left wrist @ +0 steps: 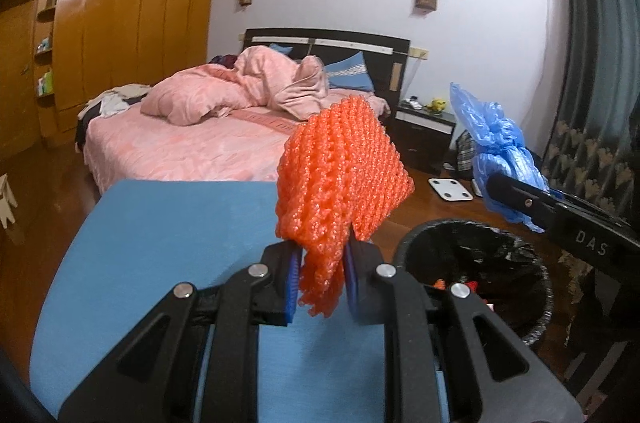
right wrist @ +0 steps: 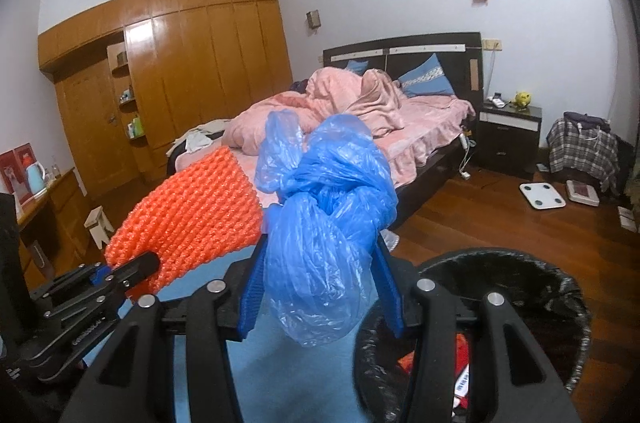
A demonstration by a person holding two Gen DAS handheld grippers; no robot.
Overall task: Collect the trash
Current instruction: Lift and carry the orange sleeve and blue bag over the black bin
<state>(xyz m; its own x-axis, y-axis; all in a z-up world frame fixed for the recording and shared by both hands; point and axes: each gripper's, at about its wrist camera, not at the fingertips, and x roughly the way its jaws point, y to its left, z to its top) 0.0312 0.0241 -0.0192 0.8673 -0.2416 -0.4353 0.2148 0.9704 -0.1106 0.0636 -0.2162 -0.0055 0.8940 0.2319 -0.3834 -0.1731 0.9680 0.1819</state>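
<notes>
Black-lined round trash bin [right wrist: 516, 263] just below-right of right gripper [right wrist: 320, 287], clamped on crumpled blue plastic bag [right wrist: 324, 223]; left gripper [left wrist: 322, 275], pinching orange foam fruit net [left wrist: 344, 167], farther.

You're in a home bedroom: an unmade bed [right wrist: 400, 127] with pink bedding, a nightstand [right wrist: 510, 135] beside it, a wooden wardrobe [right wrist: 208, 63] along the wall, and a scale [right wrist: 542, 195] on the floor.
</notes>
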